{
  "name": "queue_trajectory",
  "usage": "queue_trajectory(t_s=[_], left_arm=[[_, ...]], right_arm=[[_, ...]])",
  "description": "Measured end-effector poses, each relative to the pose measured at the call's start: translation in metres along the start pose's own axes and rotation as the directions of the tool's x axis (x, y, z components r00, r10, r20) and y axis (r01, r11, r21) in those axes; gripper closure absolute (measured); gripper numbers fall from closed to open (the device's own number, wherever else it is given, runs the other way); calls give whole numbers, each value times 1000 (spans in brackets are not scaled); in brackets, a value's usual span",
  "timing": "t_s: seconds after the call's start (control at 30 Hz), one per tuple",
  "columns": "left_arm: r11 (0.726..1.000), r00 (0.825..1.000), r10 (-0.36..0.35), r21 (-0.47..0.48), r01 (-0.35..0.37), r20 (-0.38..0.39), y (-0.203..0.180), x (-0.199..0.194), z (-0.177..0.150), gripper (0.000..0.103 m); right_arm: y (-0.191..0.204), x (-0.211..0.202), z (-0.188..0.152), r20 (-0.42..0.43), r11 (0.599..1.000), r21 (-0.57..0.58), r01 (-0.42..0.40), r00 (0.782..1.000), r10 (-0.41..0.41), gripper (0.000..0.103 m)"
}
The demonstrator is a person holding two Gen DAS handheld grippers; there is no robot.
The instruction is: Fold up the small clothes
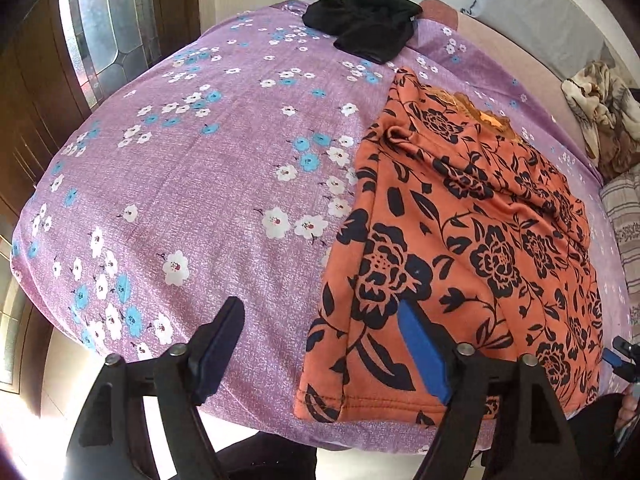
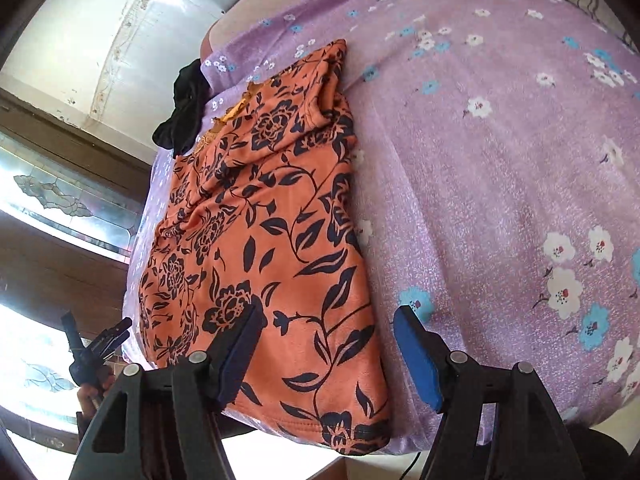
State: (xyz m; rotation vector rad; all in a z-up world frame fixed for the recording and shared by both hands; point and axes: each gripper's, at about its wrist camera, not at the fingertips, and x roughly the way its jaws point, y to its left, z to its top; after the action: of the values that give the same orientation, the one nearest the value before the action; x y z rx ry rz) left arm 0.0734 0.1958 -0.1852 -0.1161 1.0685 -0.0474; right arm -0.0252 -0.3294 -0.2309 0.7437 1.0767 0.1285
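An orange garment with a black flower print (image 1: 460, 240) lies folded lengthwise on the purple flowered bed cover (image 1: 200, 184), its hem at the near edge. It also shows in the right wrist view (image 2: 272, 224). My left gripper (image 1: 324, 348) is open and empty, above the garment's near left corner; its right finger is over the cloth. My right gripper (image 2: 326, 352) is open and empty, above the garment's near right corner, with its left finger over the cloth. A black garment (image 1: 364, 20) lies bunched at the bed's far end; it also shows in the right wrist view (image 2: 186, 108).
Pillows and a crumpled patterned blanket (image 1: 604, 112) lie at the far right of the bed. A wooden door with stained glass (image 1: 96, 32) stands to the left. The bed's near edge drops to a pale floor (image 2: 288, 456).
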Motion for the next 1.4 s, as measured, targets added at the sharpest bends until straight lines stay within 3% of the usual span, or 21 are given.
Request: queue_trajectory(t_s=[0.13, 0.17, 0.27, 0.3, 0.37, 0.4, 0.47, 0.53, 0.57, 0.63, 0.67, 0.7, 0.73, 0.77, 0.87, 1.03, 1.1, 1.2, 1.27, 1.33, 1.4], left_arm=[[998, 997, -48, 32, 50, -66, -8, 13, -3, 81], [997, 995, -61, 34, 64, -78, -10, 16, -5, 83], [996, 994, -74, 40, 77, -87, -13, 19, -6, 83], [995, 992, -88, 32, 92, -95, -13, 20, -5, 82], [993, 986, -117, -4, 118, -118, -7, 24, -2, 60], [994, 986, -109, -28, 106, -129, -4, 26, -2, 36], [996, 991, -79, -58, 73, -112, 1, 26, -2, 32], [992, 985, -116, -64, 109, -126, 2, 29, -3, 32], [991, 985, -123, -60, 116, -121, 1, 28, -3, 33], [991, 984, -134, -27, 132, -116, -6, 28, -3, 73], [992, 985, -126, -7, 126, -122, -10, 29, -3, 80], [993, 986, -115, 8, 117, -119, -13, 29, -3, 92], [993, 986, -116, 17, 119, -117, -14, 29, -3, 95], [993, 987, -117, 20, 120, -108, -15, 27, -4, 96], [991, 989, -131, 20, 132, -63, -13, 12, -3, 97], [990, 991, -130, 55, 131, -36, -1, -16, -6, 98], [987, 988, -153, 44, 155, -34, 7, -20, -7, 98], [988, 991, -124, 88, 129, -55, 2, -12, -8, 93], [992, 992, -74, 97, 84, -97, -5, -1, -9, 80], [991, 989, -79, 96, 92, -126, -10, 9, -8, 54], [990, 986, -92, 97, 107, -142, -13, 13, -8, 52]], right_arm=[[-17, 6, 2, -30, 994, 91, -65, 997, 68, 31], [-20, 6, 2, -36, 991, 106, -86, 995, 90, 32], [-20, 11, 0, -86, 982, 111, -155, 983, 165, 46], [-16, 15, -2, -111, 983, 97, -159, 979, 169, 58], [-5, 21, -6, -126, 992, 38, -118, 984, 122, 62], [-1, 22, -8, -123, 995, 16, -103, 987, 104, 62], [-1, 22, -7, -118, 995, 20, -97, 988, 98, 62], [-5, 22, -7, -112, 993, 50, -107, 987, 112, 61], [-5, 23, -7, -110, 993, 51, -108, 987, 113, 61], [-1, 24, -6, -103, 996, 16, -92, 990, 93, 61], [4, 24, -7, -96, 997, -20, -72, 993, 70, 63], [10, 25, -8, -89, 997, -58, -51, 995, 46, 75], [15, 27, -11, -91, 996, -81, -46, 995, 39, 90], [18, 30, -14, -91, 995, -84, -48, 995, 41, 92], [26, 29, -23, -66, 994, -99, -49, 997, 42, 93], [38, 7, -39, -30, 979, -119, -166, 986, 164, 94], [36, 9, -42, -51, 982, -121, -147, 989, 142, 94], [27, 23, -39, -100, 996, -75, -40, 994, 33, 90], [23, 27, -36, -116, 998, -34, -44, 992, 40, 79], [21, 26, -36, -117, 996, -18, -87, 990, 84, 39], [25, 26, -38, -111, 995, -35, -90, 990, 86, 31]])
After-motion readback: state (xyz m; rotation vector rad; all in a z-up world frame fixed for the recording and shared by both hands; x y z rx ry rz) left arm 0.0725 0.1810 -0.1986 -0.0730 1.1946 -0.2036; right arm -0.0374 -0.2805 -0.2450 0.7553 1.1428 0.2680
